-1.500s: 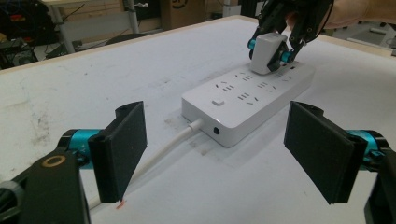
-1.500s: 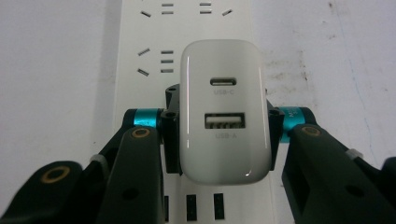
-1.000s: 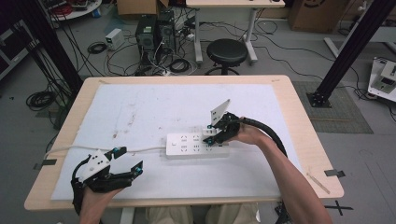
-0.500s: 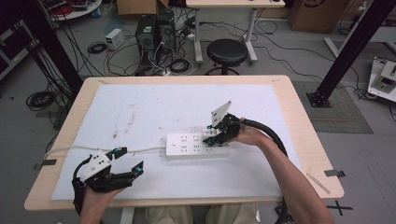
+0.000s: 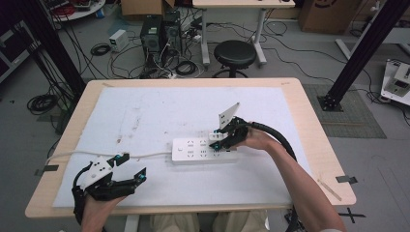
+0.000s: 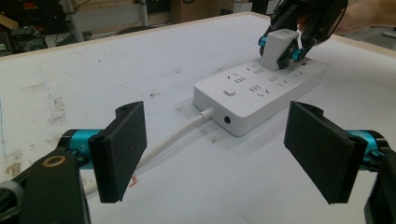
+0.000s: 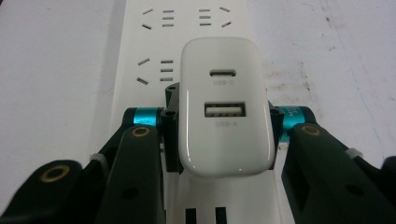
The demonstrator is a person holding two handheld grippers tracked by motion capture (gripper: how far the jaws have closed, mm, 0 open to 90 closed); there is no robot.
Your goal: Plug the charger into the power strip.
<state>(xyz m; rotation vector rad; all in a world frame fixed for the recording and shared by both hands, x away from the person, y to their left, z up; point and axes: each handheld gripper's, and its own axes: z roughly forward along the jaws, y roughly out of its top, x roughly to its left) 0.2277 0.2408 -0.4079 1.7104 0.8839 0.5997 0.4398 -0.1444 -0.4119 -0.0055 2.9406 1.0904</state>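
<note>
A white power strip lies mid-table on a white sheet, its cord running off to the left. My right gripper is shut on a white USB charger with USB-C and USB-A ports, held over the strip's right end. The charger stands on or just above the sockets; I cannot tell whether its pins are in. My left gripper hovers open near the table's front left, jaws wide apart with nothing between them. The strip lies ahead of it.
The white sheet covers most of the wooden table. A black stool, computer towers and tangled cables stand on the floor beyond the far edge. Black frame posts rise at both sides.
</note>
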